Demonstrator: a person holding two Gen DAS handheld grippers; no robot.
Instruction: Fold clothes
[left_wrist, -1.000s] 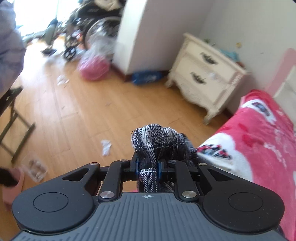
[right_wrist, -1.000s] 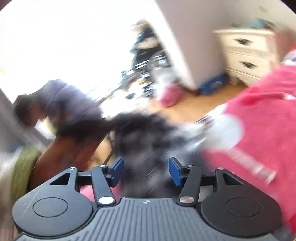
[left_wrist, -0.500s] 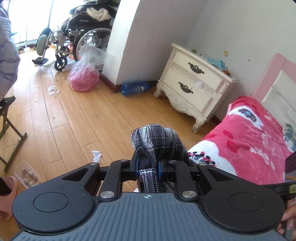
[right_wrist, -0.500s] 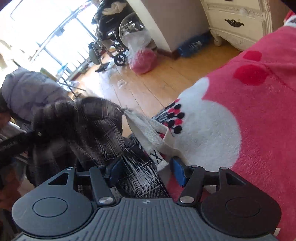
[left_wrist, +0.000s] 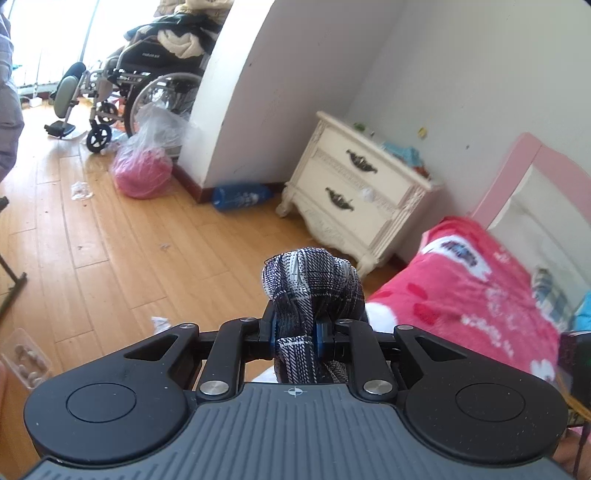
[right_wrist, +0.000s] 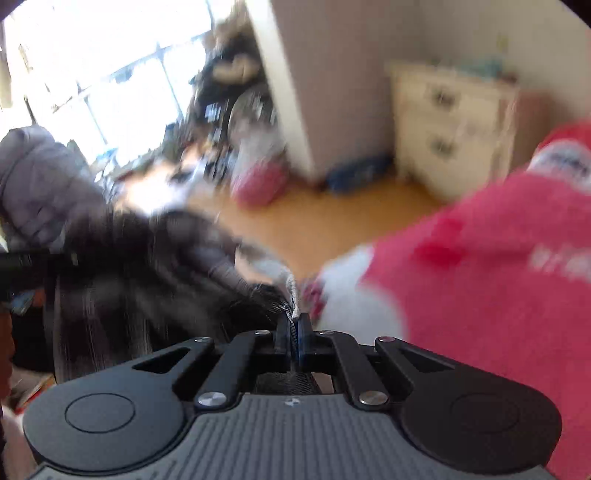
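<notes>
Left gripper (left_wrist: 294, 334) has its fingers clamped on a bunched fold of the checked shirt (left_wrist: 312, 291), up off the floor beside the bed (left_wrist: 480, 291). Right gripper (right_wrist: 294, 332), fingers just snapped together, pinches the shirt's edge.

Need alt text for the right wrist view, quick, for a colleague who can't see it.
Right claw shut on an edge of the dark plaid garment, which trails away left, blurred. Red blanket at right; cream nightstand beyond.
</notes>
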